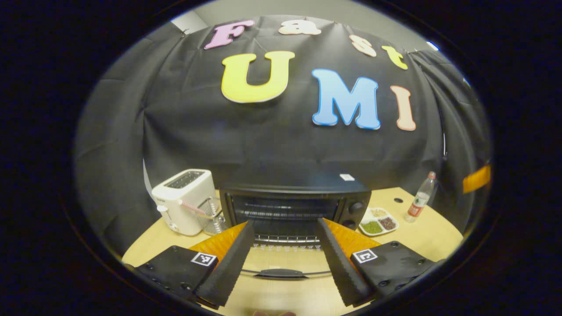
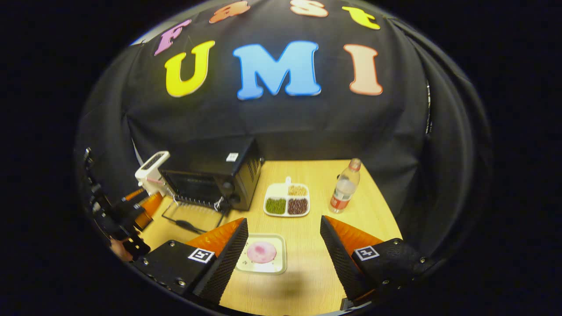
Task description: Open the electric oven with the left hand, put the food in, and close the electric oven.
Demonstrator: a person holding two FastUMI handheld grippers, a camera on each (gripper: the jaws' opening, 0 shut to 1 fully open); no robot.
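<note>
On the desk (image 2: 307, 259), the oven (image 2: 210, 177) stands with the toaster (image 2: 151, 169) at its left, the divided dish (image 2: 286, 200) at its right, and the bottle (image 2: 345, 186) farther right.

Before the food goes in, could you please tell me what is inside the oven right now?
The oven has its door folded down. Inside, a wire rack shows at the front, with nothing on it that I can see. The back of the cavity is too dark to judge.

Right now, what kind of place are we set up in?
Most likely a mock kitchen counter in a recording booth rather than a real kitchen. A wooden table carries an electric oven with its door folded down, a white toaster and a divided snack tray, all backed by a black cloth wall.
</note>
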